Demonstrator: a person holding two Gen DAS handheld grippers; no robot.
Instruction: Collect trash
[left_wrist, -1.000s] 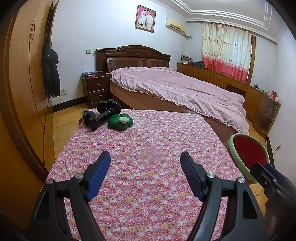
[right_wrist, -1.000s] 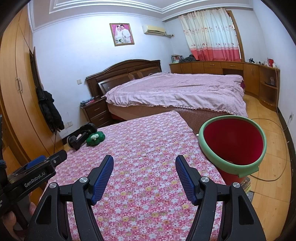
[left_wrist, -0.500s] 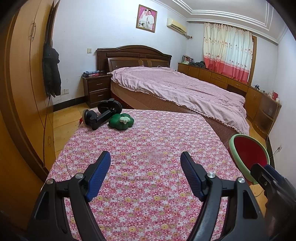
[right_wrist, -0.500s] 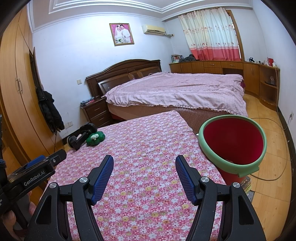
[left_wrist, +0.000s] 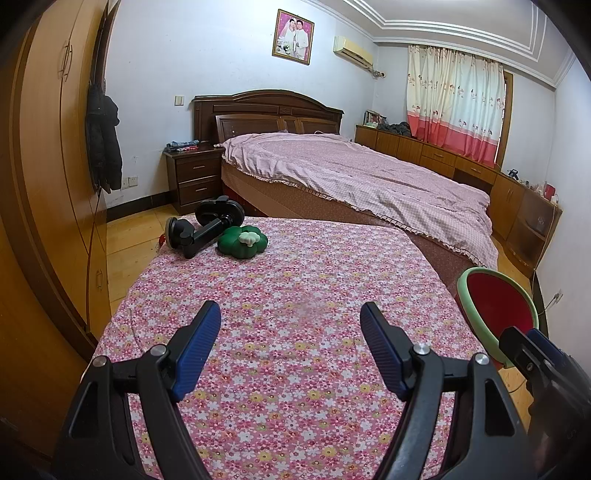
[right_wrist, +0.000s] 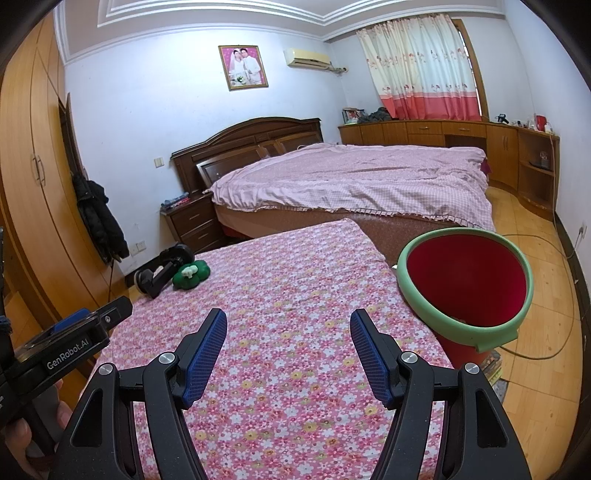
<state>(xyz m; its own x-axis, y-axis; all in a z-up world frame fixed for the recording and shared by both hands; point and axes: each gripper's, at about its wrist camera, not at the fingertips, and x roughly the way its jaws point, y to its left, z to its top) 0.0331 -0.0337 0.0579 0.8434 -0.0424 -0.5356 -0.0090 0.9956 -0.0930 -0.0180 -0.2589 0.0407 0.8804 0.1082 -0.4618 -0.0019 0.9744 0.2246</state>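
Observation:
A table under a pink flowered cloth (left_wrist: 295, 295) (right_wrist: 288, 288) fills the foreground. At its far left corner lie a black suction-cup mount (left_wrist: 201, 229) (right_wrist: 160, 275) and a green clover-shaped object with a white top (left_wrist: 242, 242) (right_wrist: 191, 275). A red bin with a pale green rim (left_wrist: 496, 314) (right_wrist: 465, 284) stands beside the table's right edge. My left gripper (left_wrist: 290, 321) hovers open over the near cloth, nothing between its blue pads. My right gripper (right_wrist: 288, 325) is open too, also empty, with the bin just to its right.
A bed with a pink cover (left_wrist: 351, 173) stands behind the table. A wooden wardrobe (left_wrist: 48, 166) with a dark jacket (left_wrist: 103, 140) lines the left wall. A nightstand (left_wrist: 194, 173) sits by the headboard; low cabinets (right_wrist: 461, 140) run under the curtain. A cable (right_wrist: 546, 332) lies on the floor.

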